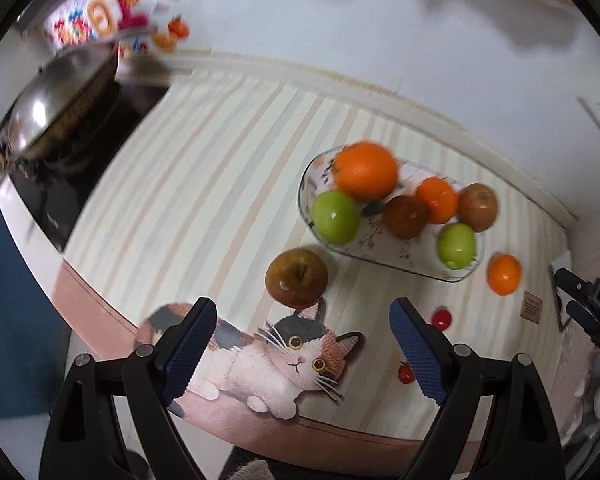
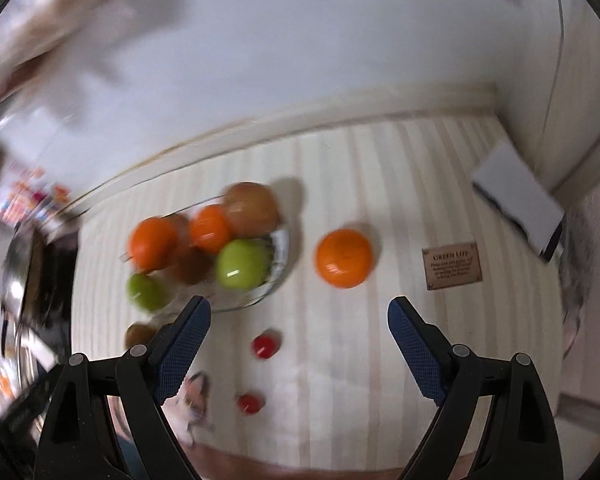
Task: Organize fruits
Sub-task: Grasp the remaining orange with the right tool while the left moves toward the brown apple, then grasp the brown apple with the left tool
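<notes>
A glass bowl [image 1: 384, 254] on the striped mat holds two oranges, two green apples and two brown-red apples; it also shows in the right wrist view [image 2: 278, 258]. A brown-red apple [image 1: 297, 277] lies loose on the mat just ahead of my open, empty left gripper [image 1: 302, 344]. A loose orange [image 1: 504, 274] lies right of the bowl, and in the right wrist view [image 2: 344, 258] it is ahead of my open, empty right gripper [image 2: 298, 344]. Two small red fruits [image 2: 266, 345] [image 2: 250, 402] lie between the right fingers.
A steel wok [image 1: 56, 100] sits on a black stove at the far left. A cat picture [image 1: 268, 354] is printed on the mat's near edge. A small brown label [image 2: 452, 266] and a white notebook [image 2: 518, 196] lie at the right. The wall is close behind the bowl.
</notes>
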`<action>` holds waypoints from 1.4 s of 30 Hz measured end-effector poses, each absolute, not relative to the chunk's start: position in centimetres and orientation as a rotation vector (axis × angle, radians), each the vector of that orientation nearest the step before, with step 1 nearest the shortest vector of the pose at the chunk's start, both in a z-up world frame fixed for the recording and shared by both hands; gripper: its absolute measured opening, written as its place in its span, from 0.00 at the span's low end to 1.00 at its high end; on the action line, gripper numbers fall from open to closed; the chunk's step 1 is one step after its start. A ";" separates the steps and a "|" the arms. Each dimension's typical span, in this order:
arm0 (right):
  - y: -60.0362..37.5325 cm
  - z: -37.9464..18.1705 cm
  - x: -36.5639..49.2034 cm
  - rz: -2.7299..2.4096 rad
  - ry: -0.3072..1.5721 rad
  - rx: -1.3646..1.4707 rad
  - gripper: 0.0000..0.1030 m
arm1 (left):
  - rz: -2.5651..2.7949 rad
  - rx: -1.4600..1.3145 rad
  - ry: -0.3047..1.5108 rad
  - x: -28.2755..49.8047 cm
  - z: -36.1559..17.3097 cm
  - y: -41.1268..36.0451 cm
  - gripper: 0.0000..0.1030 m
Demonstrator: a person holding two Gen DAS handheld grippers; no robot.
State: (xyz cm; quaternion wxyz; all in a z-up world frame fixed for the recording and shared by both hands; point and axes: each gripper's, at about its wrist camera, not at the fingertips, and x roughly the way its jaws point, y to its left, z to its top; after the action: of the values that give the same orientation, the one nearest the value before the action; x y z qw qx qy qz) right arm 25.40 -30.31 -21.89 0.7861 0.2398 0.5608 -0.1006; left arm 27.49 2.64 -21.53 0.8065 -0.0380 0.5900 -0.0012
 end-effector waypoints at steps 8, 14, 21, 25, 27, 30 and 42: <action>-32.8 -32.2 30.8 -0.287 1.358 0.595 0.89 | 0.093 -0.079 1.354 29.7 -26.9 3.2 0.86; -32.2 -35.0 31.6 -0.306 1.397 0.550 0.66 | 0.127 -0.083 1.390 30.1 -28.3 4.8 0.86; -27.4 -34.6 27.0 -0.157 1.429 0.480 0.66 | 0.167 -0.148 1.445 29.3 -29.5 8.7 0.86; -23.4 -35.4 24.6 -0.075 1.469 0.451 0.66 | 0.113 -0.196 1.479 30.2 -30.2 8.7 0.86; -21.5 -35.9 24.0 -0.050 1.484 0.433 0.66 | 0.071 -0.191 1.491 31.1 -30.6 7.8 0.86; -18.9 -36.3 23.3 -0.032 1.498 0.395 0.66 | 0.025 -0.169 1.518 32.6 -31.7 6.1 0.86; -16.0 -36.6 23.5 -0.053 1.494 0.341 0.66 | -0.043 -0.019 1.529 35.2 -36.0 1.9 0.63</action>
State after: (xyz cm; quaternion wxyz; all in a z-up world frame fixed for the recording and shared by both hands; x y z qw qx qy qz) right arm 23.53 -16.05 -36.55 0.7201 0.1545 0.6761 -0.0241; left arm 35.23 1.89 -36.03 0.7214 -0.0087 0.6922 -0.0196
